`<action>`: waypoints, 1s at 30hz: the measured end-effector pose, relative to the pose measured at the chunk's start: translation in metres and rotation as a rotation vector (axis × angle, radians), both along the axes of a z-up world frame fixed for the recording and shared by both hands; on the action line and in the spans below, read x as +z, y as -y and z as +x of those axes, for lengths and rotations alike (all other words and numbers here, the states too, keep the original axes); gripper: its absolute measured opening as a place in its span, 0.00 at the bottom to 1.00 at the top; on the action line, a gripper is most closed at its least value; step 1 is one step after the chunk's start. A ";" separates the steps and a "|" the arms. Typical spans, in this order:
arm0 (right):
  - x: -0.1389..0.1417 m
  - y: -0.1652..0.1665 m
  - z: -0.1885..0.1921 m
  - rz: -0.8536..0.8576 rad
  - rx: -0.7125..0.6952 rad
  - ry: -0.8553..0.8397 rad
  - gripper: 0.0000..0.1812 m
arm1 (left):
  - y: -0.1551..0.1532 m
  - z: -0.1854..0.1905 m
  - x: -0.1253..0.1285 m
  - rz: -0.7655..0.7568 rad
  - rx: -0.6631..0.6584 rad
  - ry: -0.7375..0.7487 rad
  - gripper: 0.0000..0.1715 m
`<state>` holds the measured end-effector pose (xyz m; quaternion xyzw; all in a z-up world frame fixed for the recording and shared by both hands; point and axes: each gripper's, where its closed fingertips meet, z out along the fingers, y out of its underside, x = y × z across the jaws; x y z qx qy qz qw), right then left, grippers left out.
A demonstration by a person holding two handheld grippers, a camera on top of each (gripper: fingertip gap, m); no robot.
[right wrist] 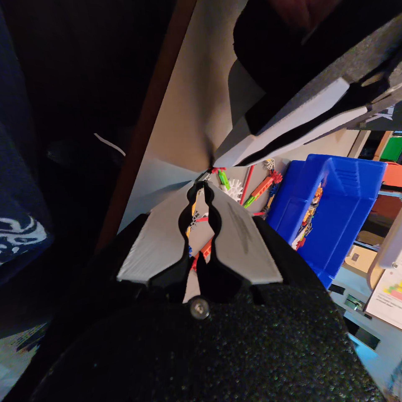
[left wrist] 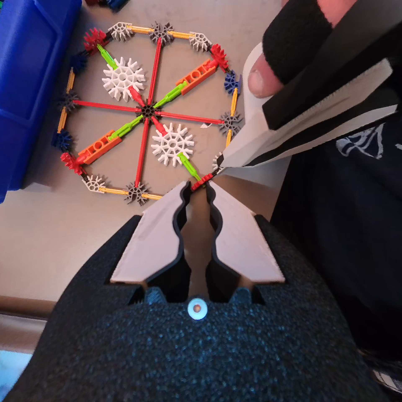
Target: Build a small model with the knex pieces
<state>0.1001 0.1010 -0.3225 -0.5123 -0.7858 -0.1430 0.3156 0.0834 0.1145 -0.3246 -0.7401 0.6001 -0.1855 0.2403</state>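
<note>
Red connector [left wrist: 200, 182] on the wheel's [left wrist: 148, 112] lower right rim at centre frame, pinched between the left gripper's [left wrist: 197, 186] narrow tips, right gripper [left wrist: 219, 164] meeting it from the right, blue bin [left wrist: 32, 87] at left; right wrist view, right gripper [right wrist: 202, 185] at centre frame, jaws nearly closed on a black rod [right wrist: 202, 176] just beside the red connector [right wrist: 217, 170], left gripper [right wrist: 219, 162] above.

The flat wheel of coloured plastic rods and snowflake connectors [left wrist: 148, 111] fills the middle of the beige tabletop [left wrist: 54, 239]. On its left, the tall blue plastic bin [left wrist: 28, 87] stands just beside the rim, leaving only a narrow slot there. The near-left tabletop lies bare and gives wide room. At the wheel's near-right rim both tools crowd one spot: the left gripper [left wrist: 196, 187] closes on a red connector [left wrist: 201, 181], and the right gripper [left wrist: 219, 167] sits just beside it. A person's dark clothing [left wrist: 337, 239] blocks the right side.
</note>
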 end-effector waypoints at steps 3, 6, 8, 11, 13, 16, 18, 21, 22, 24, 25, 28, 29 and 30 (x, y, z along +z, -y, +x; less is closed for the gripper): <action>0.000 0.000 0.000 0.023 0.013 0.036 0.03 | 0.000 0.000 0.000 0.002 0.001 -0.004 0.08; -0.001 0.001 0.001 -0.028 -0.001 0.045 0.03 | 0.000 0.000 0.000 0.002 0.001 -0.007 0.08; -0.001 0.001 0.001 -0.077 -0.003 0.045 0.03 | 0.000 0.000 0.000 0.001 0.001 -0.007 0.08; -0.001 0.001 0.001 -0.098 0.009 0.070 0.03 | 0.000 0.000 0.000 -0.003 0.001 -0.003 0.08; -0.002 0.001 0.001 -0.142 0.010 0.079 0.03 | 0.000 0.000 0.000 -0.005 0.001 -0.003 0.08; -0.002 0.002 0.002 -0.212 0.025 0.104 0.04 | 0.000 0.001 0.000 -0.006 0.002 -0.002 0.08; -0.002 0.003 0.002 -0.205 0.052 0.154 0.04 | 0.000 0.001 0.000 -0.006 0.003 0.001 0.08; -0.002 0.003 0.001 -0.264 0.083 0.196 0.02 | 0.001 0.001 0.000 -0.006 0.002 0.000 0.08; -0.002 0.004 0.001 -0.275 0.093 0.213 0.02 | 0.001 0.001 0.000 -0.006 0.001 -0.001 0.08; -0.002 0.003 0.000 -0.266 0.112 0.253 0.02 | 0.000 0.001 0.000 -0.008 0.002 0.000 0.08; -0.002 0.003 0.000 -0.269 0.113 0.260 0.02 | 0.001 0.001 0.000 -0.007 0.002 -0.001 0.08; -0.002 0.003 0.001 -0.348 0.097 0.214 0.03 | 0.000 0.001 0.000 -0.006 0.001 0.003 0.07; -0.002 0.006 0.003 -0.404 0.089 0.196 0.08 | 0.000 0.001 0.000 -0.005 0.000 0.007 0.07; -0.001 0.007 0.006 -0.459 0.058 0.177 0.11 | -0.001 0.002 0.000 -0.001 0.004 0.012 0.07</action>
